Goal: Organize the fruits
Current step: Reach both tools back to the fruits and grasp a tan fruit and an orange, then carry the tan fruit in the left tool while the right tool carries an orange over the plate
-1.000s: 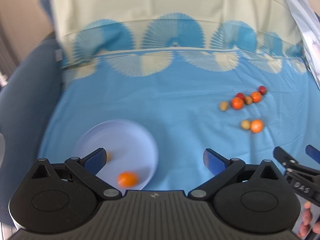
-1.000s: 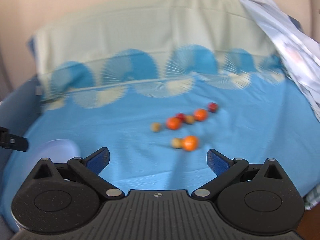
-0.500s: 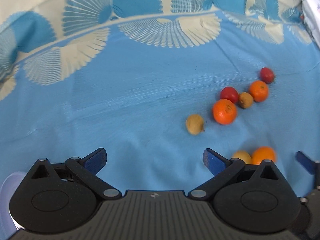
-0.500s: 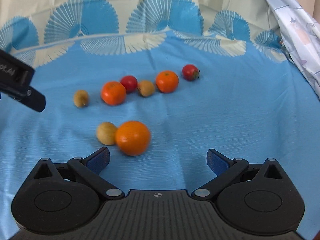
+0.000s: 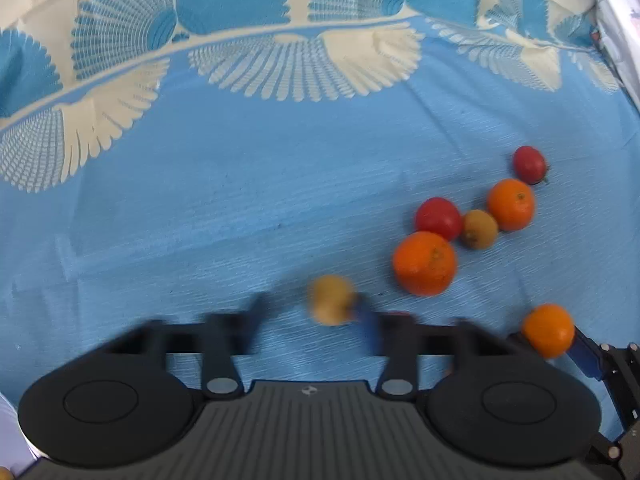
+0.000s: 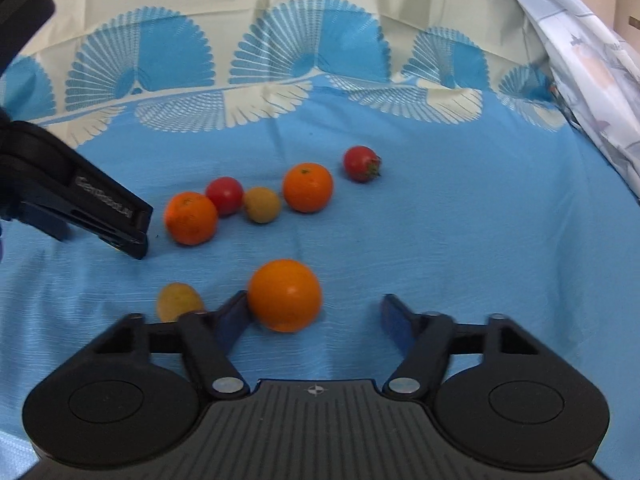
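Small fruits lie on a blue cloth (image 5: 240,200). In the left wrist view my left gripper (image 5: 310,316) is blurred and its jaws are closing around a yellow-brown fruit (image 5: 330,300). The right pad touches that fruit and the left pad is still apart from it. In the right wrist view my right gripper (image 6: 316,318) is closing with an orange (image 6: 285,296) between its jaws. This orange rests against the left pad, clear of the right one. The left gripper (image 6: 136,236) shows at the left edge there and hides its fruit.
A cluster lies beyond: an orange (image 6: 191,218), a tomato (image 6: 225,196), a brown fruit (image 6: 261,205), another orange (image 6: 308,187) and a tomato (image 6: 361,163). Another yellowish fruit (image 6: 178,300) sits outside the right gripper's left finger. A white plate's rim (image 5: 6,412) shows bottom left. Patterned fabric (image 6: 592,60) hangs at right.
Both grippers came down and forward over the fruits. Their jaws went from wide open to partly closed around a fruit each. The white plate slid out of the left view.
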The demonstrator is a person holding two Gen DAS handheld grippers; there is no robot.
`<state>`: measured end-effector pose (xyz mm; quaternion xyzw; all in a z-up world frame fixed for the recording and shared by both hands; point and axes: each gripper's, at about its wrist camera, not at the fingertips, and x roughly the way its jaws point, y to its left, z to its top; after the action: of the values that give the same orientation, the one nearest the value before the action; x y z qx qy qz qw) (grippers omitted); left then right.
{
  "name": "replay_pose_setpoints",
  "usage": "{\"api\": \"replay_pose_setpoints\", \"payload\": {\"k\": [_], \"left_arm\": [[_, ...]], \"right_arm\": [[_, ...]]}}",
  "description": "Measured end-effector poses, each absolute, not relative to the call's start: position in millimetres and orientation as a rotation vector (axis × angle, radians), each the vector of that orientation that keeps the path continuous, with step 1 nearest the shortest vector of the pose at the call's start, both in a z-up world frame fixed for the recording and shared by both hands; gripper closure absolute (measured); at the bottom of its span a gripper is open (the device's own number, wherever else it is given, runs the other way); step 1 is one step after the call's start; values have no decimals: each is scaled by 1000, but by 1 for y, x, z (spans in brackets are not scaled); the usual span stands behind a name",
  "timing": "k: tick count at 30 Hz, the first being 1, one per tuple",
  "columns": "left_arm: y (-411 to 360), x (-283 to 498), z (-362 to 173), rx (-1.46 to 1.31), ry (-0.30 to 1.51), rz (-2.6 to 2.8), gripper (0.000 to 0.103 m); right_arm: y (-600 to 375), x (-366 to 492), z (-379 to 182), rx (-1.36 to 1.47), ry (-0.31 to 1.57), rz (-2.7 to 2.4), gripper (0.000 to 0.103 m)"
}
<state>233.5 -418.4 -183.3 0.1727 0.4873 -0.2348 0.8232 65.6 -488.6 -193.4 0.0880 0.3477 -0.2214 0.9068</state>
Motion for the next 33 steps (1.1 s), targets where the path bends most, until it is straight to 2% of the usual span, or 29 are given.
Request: {"api": "replay_pose_setpoints", "payload": {"k": [6, 14, 26, 33], "left_arm": [[-405, 215, -160, 374, 1015, -507, 78], [-316, 148, -74, 290, 968, -470, 78], [-153, 56, -1, 215, 951, -286, 78], [-81, 14, 18, 122, 928, -228, 78]], "right_arm": [[-497, 60, -185, 213, 663, -536, 64], [-500, 42, -169, 206, 578, -609, 64], [-380, -47, -40, 217, 494, -260, 64], [-293, -83, 0, 250, 552, -7, 64]]}}
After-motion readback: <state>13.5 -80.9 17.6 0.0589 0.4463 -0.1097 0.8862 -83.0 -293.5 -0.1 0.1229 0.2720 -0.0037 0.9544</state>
